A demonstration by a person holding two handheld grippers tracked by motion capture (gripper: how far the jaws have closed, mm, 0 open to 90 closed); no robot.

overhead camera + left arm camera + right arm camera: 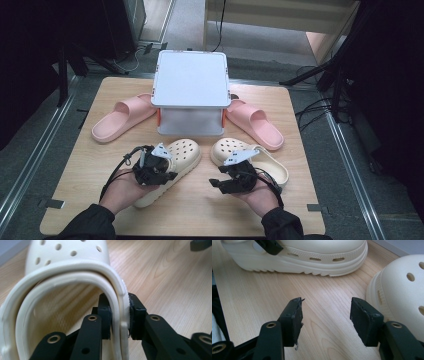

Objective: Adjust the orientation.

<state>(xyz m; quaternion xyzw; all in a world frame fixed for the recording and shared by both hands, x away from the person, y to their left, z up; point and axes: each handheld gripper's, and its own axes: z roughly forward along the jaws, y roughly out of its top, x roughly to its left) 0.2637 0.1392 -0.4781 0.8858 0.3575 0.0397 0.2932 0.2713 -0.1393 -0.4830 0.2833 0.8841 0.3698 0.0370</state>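
high view: a wooden table (90, 165) carries a white lidded box (190, 92) at the back, one pink slipper (122, 117) to its left and another pink slipper (255, 124) to its right. in front lie two cream clogs. the left gripper (167, 167) grasps the left clog (182, 155) by its side wall near the heel, one pad inside the shoe and one outside, both pressed against the rim, as the left gripper view shows. the right gripper (325, 315) is released, with bare wood between its jaws, just beside the right clog (240, 152), which rests flat on the table.
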